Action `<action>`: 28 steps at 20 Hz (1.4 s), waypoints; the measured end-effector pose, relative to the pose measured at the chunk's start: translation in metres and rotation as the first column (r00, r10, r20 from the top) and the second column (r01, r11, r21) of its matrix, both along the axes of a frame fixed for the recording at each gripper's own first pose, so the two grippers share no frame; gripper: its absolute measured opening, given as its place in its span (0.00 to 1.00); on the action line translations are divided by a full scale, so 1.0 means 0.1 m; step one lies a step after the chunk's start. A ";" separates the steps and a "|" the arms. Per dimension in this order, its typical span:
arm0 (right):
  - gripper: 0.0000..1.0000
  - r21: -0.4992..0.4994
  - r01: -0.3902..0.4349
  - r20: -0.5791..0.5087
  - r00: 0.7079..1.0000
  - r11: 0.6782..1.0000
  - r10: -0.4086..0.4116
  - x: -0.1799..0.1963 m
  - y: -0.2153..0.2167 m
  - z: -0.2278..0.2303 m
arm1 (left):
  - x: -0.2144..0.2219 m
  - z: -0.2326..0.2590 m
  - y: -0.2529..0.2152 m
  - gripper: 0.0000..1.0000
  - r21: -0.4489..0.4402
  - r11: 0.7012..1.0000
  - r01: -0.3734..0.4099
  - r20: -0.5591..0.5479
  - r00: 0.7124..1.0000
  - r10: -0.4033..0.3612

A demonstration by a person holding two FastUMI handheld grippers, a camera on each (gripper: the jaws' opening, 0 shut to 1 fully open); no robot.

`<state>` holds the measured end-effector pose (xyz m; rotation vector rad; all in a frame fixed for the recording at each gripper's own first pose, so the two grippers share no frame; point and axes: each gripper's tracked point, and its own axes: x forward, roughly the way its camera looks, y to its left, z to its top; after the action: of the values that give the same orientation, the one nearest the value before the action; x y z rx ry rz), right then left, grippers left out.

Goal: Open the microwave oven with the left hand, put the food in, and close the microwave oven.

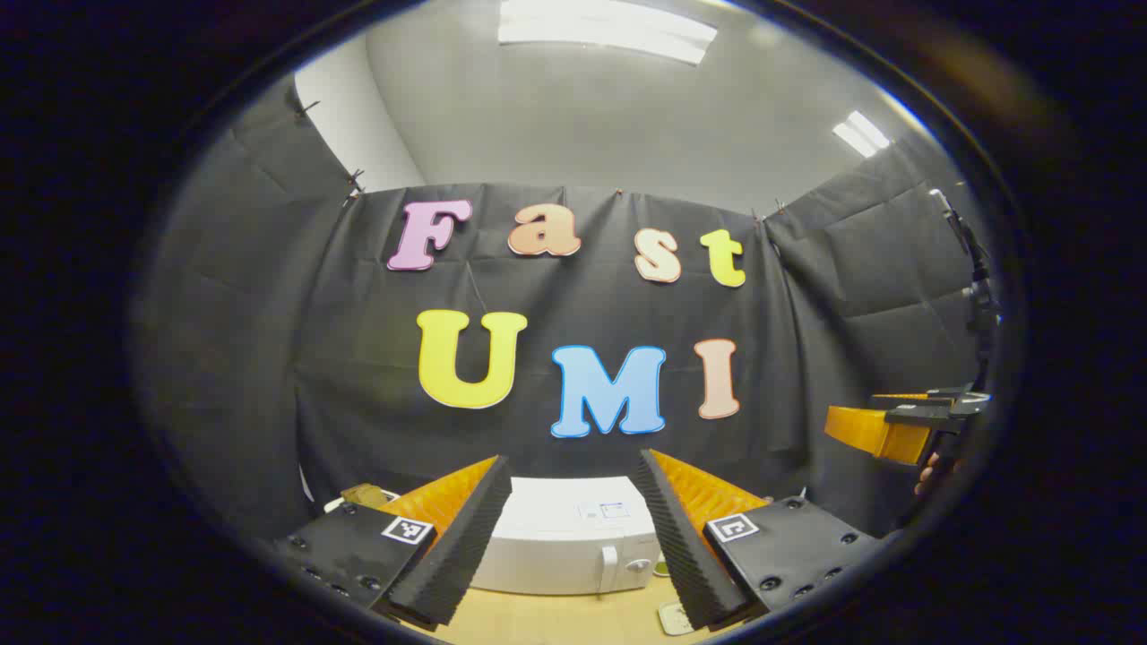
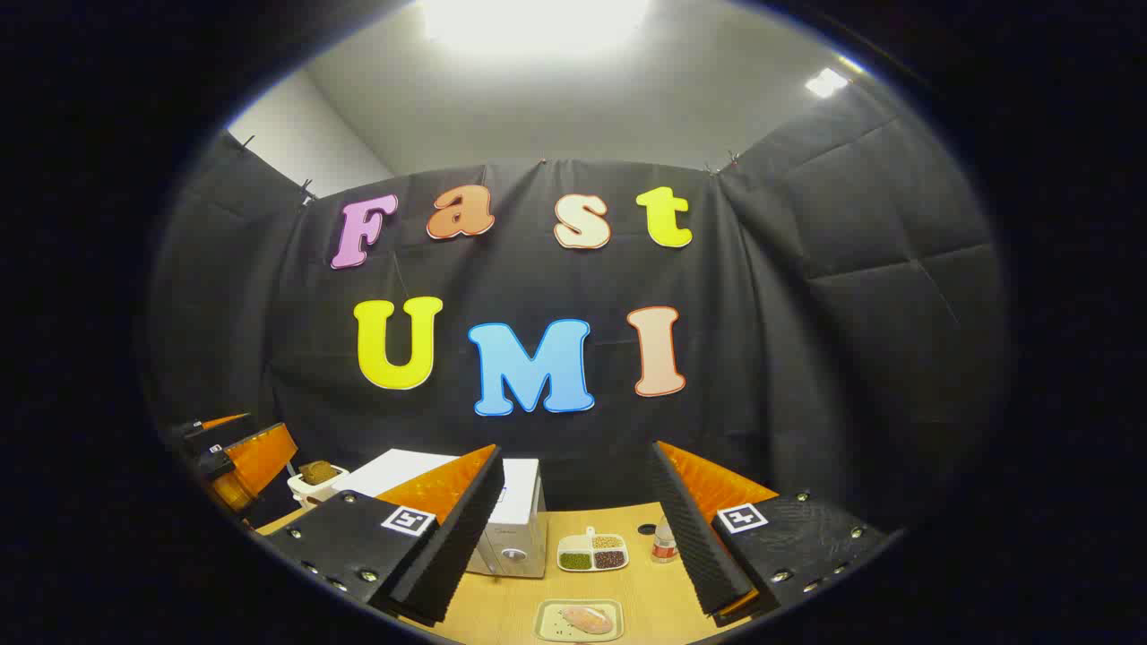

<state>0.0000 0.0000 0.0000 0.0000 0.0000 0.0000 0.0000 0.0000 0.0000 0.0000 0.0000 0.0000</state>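
Note:
The white microwave oven [image 1: 573, 546] stands on the wooden table with its door closed; it sits low between the fingers of my left gripper [image 1: 573, 528], which is open and holds nothing, well back from the oven. In the right gripper view the microwave oven [image 2: 515, 515] stands at the left of the table. The food, a pale pink piece on a small rectangular plate [image 2: 581, 619], lies at the near edge of the table. My right gripper [image 2: 578, 520] is open and empty, above and behind the plate. The other gripper [image 2: 242, 461] hangs at the far left.
A white divided tray of beans and grains [image 2: 592, 553] and a small bottle [image 2: 663, 543] sit on the table [image 2: 645, 591] right of the microwave. A white cup with something brown [image 2: 315, 479] stands left of it. The right gripper [image 1: 883, 430] and a hand show at the far right.

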 end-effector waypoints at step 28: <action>0.99 0.023 -0.063 -0.074 0.995 0.998 0.065 0.07 -0.16 -0.67 | 0.95 -2.04 -0.61 0.96 -0.011 1.000 0.024 -0.148 0.989 -0.026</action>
<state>0.0073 -0.0157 -0.0666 0.0207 0.0752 0.0641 0.0952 -0.0609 -0.2039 -0.0090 0.1488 -0.0252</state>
